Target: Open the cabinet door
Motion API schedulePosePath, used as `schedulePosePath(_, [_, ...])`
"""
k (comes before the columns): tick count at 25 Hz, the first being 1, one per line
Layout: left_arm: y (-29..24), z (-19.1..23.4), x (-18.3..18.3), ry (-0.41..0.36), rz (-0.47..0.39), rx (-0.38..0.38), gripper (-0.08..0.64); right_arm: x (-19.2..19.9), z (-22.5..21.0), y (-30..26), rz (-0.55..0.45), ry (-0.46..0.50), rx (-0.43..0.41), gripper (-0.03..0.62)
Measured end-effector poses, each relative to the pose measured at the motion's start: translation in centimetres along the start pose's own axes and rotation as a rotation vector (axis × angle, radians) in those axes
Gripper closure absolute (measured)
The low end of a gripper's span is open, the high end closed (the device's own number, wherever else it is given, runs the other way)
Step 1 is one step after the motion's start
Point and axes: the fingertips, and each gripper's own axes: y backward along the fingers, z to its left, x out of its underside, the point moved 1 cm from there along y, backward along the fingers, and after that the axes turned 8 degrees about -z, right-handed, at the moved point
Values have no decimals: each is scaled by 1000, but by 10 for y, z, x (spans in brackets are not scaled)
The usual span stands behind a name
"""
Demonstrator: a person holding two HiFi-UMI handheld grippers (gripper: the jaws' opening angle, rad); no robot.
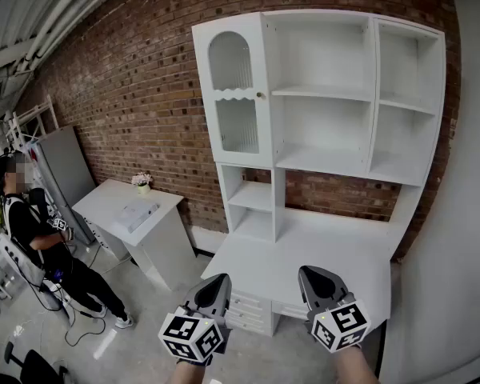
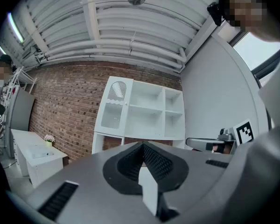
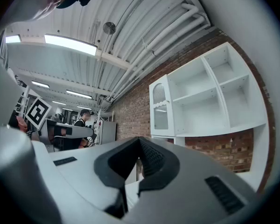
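Note:
A white hutch cabinet stands against the brick wall. Its arched glass door at the upper left is closed, with a small knob on its right edge. Open shelves fill the rest. Both grippers hang low in the head view, well short of the door and over the front of the white desk top. My left gripper and my right gripper are both shut with nothing between the jaws. The door also shows far off in the left gripper view, and the door in the right gripper view.
Small drawers sit under the desk top. At the left stand a low white table with a flower pot, a grey panel and a person. A grey wall closes the right side.

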Motion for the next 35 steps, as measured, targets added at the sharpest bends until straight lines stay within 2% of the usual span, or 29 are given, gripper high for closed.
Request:
schedulePosePath(10, [-10,-10,5,-7,-6,-19,554,-1,-19,6,-4,10,-7,591])
schedulePosePath(16, [-16,-19,-1,-20,-21,-31,554,-15,-34,16,-52,-56,-21,591])
schedulePosePath(25, [-22,-20,8,-20,-14,-94,554,0,-59,25,-23,-81,-21,591])
schedulePosePath(35, [-41,13,13,-22,-20,-96,554,15,-58,-7,-20,-65,-25,591])
